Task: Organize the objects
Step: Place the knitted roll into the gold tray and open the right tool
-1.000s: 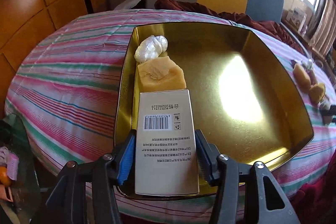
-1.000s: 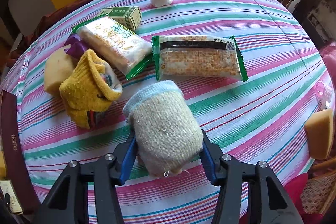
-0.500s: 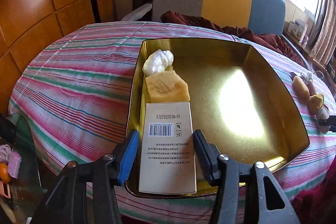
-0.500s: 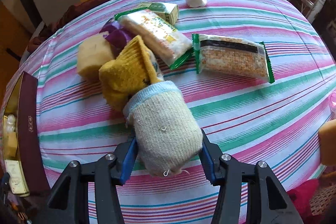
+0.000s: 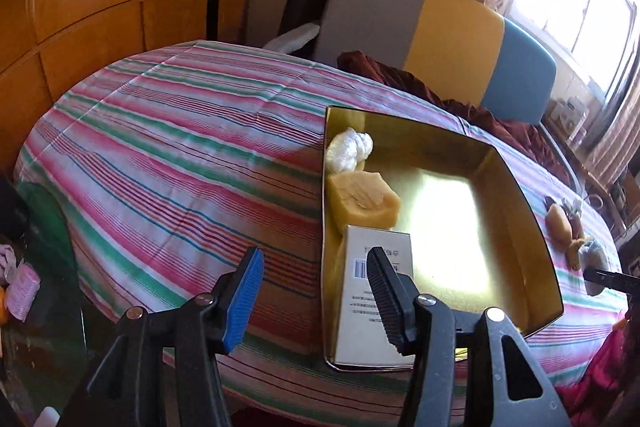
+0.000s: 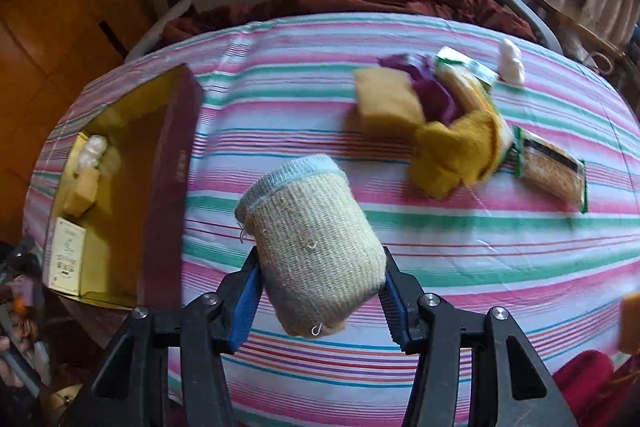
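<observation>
The right gripper (image 6: pixel 318 301) is clamped on a beige rolled sock (image 6: pixel 310 251), held above the striped tablecloth (image 6: pixel 440 247), beside the gold box (image 5: pixel 532 227). The left gripper (image 5: pixel 312 291) is empty, its jaws apart, near the white carton (image 5: pixel 376 311) lying inside the box. I think the carrying step is in hand; next, the sock must go over the box wall and down onto the free gold floor.

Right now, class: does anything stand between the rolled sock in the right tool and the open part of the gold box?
Only the box's own maroon side wall. The right tool holds the sock over bare tablecloth; the gold box lies to its left, its items along the far wall.
</observation>
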